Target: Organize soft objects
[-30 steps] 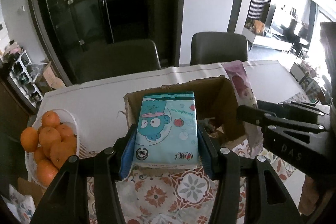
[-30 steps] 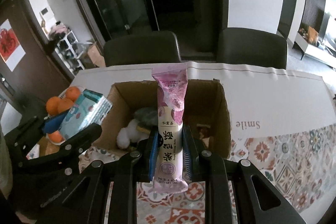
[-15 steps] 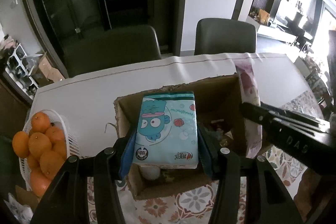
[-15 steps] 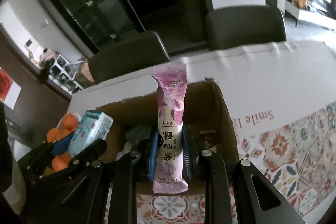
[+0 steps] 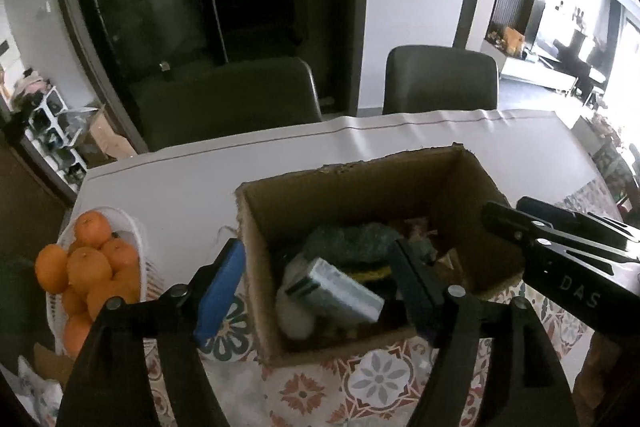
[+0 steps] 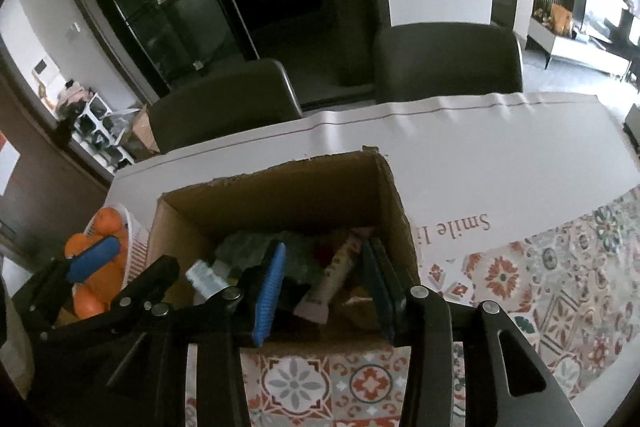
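While both tongs are held over the box, the scene is set out thus:
Left tongs (image 5: 316,287): spread wide, nothing gripped
Right tongs (image 6: 324,291): spread wide, nothing gripped
Tissue pack (image 5: 336,289): seen tilted inside the box (image 5: 400,183), between the left pads
Pink packet (image 6: 334,279): laid slanted in the box, between the right pads
Oranges (image 5: 86,267): kept in a white basket (image 5: 134,227) left of the box
Bench (image 6: 500,163): covered in white and patterned cloth

Table (image 5: 192,179) has a white cover with a patterned cloth (image 6: 540,267) on the near side. Cardboard box (image 5: 360,187) sits on it, white basket of oranges (image 5: 132,231) just left of the box.
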`<state>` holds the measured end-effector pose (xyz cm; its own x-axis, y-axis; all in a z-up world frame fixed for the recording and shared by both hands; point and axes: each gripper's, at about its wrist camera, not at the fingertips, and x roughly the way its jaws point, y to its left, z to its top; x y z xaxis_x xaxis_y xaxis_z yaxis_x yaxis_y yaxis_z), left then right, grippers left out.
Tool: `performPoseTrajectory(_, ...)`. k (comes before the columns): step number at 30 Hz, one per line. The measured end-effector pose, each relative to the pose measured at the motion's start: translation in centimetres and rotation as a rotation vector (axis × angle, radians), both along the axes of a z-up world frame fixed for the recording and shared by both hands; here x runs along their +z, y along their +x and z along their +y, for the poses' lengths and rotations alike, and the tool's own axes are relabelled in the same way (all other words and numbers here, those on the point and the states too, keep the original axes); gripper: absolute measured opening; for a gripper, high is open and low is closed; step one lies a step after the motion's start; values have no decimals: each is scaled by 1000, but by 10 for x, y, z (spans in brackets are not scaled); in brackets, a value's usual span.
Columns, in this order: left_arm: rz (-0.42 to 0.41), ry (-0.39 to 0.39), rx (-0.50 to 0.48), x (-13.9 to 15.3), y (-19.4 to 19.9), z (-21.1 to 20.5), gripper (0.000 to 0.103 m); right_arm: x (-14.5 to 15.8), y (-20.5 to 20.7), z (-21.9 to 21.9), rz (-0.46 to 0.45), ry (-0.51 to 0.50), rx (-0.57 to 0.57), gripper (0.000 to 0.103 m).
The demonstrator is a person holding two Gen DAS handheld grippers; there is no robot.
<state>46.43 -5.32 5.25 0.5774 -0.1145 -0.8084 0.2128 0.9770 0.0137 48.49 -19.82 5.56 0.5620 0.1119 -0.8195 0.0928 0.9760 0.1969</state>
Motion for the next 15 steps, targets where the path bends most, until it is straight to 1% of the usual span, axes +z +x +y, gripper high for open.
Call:
performPoseTrajectory(4,-40,15,31,8,-19,8,75,9,-18,4,-21,-64,-9,43)
performPoseTrajectory(6,-56,23,37,12,-31,11,75,12,-30,7,-30,-87,-11,47)
performPoseTrajectory(7,-63,24,43,14,-36,13,75,14,-35,8,-33,-93,-14,47)
performPoseTrajectory(10,-85,6,63,20,-56,21,78,19,-57,14,-51,-119,-10,47)
performPoseTrajectory(12,-104,0,78,23,-71,27,83,21,-71,17,-61,-124,-5,47)
performPoseTrajectory(15,-136,-24,95,28,-97,35,85,27,-96,22,-84,-131,-4,47)
